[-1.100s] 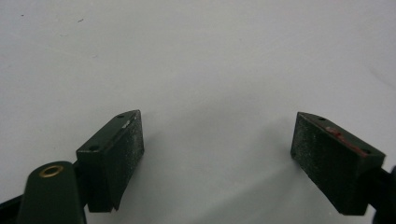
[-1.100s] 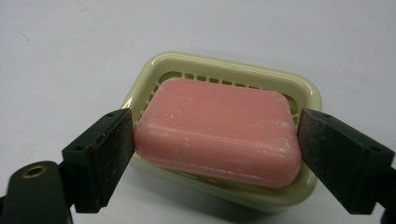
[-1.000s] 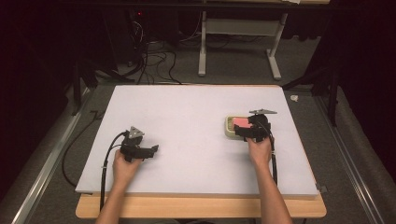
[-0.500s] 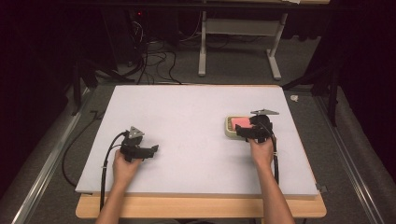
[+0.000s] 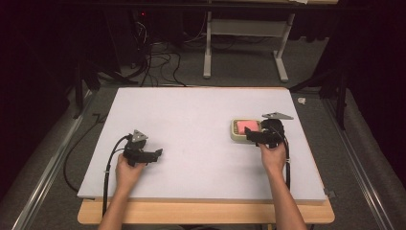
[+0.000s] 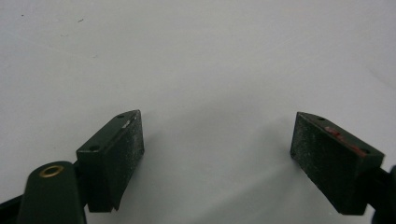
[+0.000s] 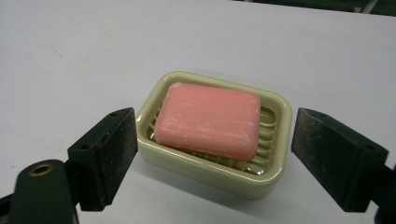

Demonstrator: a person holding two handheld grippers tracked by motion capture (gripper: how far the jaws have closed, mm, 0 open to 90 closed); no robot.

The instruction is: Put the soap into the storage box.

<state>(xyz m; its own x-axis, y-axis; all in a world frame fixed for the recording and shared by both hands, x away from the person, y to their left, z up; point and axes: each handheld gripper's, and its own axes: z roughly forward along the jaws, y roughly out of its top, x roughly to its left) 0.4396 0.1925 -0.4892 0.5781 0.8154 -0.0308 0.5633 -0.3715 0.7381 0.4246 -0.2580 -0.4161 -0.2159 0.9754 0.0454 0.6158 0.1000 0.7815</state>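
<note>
The right gripper (image 5: 253, 136) has drawn slightly back toward the person over the last second. Its jaws are spread and flank the cream plastic soap dish (image 7: 212, 135) that holds the pink rectangular soap bar (image 7: 208, 119), on the white table (image 5: 191, 120). No contact is evident, so a grasp appears imminent. The left gripper (image 5: 154, 154) rests idle, jaws spread over bare table.

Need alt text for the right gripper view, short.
A pink soap bar lies in a cream ridged soap dish on a white table. The right gripper has its black jaws open, one on each side of the dish.
</note>
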